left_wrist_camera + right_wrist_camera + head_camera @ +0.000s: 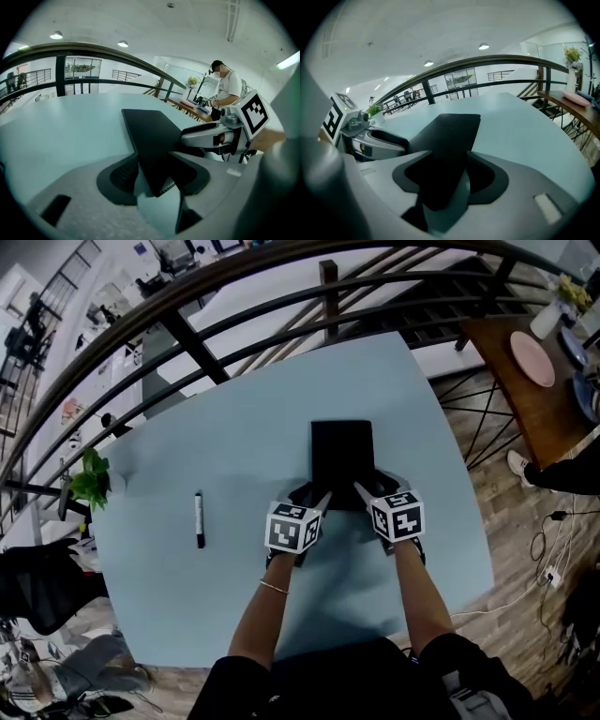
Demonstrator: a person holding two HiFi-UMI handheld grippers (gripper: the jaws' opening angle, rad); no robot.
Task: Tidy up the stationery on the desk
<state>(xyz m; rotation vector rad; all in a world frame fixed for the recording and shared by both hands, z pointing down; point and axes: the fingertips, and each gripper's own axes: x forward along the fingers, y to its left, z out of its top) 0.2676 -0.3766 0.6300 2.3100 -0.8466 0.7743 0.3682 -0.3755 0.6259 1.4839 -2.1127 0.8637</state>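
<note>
The notebook [341,460], black and closed, lies flat near the middle of the table [234,437], its long sides running away from the person. Both claws meet it at its near end. The left gripper [314,498] is at the near left corner; in the left gripper view that corner, with the page edges showing, reaches in between the jaws, which stand well apart, and a strip of table shows between the left jaw and the cover. The jaws have not closed on it. The right gripper [373,488] is at the near right corner; in the right gripper view the dark corner fills most of the gap between its jaws, which are also spread wide and not clamped. The two grippers sit close together, each visible in the other's view. The table is bare on all sides of the notebook: open surface stretches ahead to the far edge under the railing [281,296], and to the right edge. To the left, well apart from the notebook, a pen [199,518] lies parallel to it. A plant [89,479] stands by the table's left edge.
</note>
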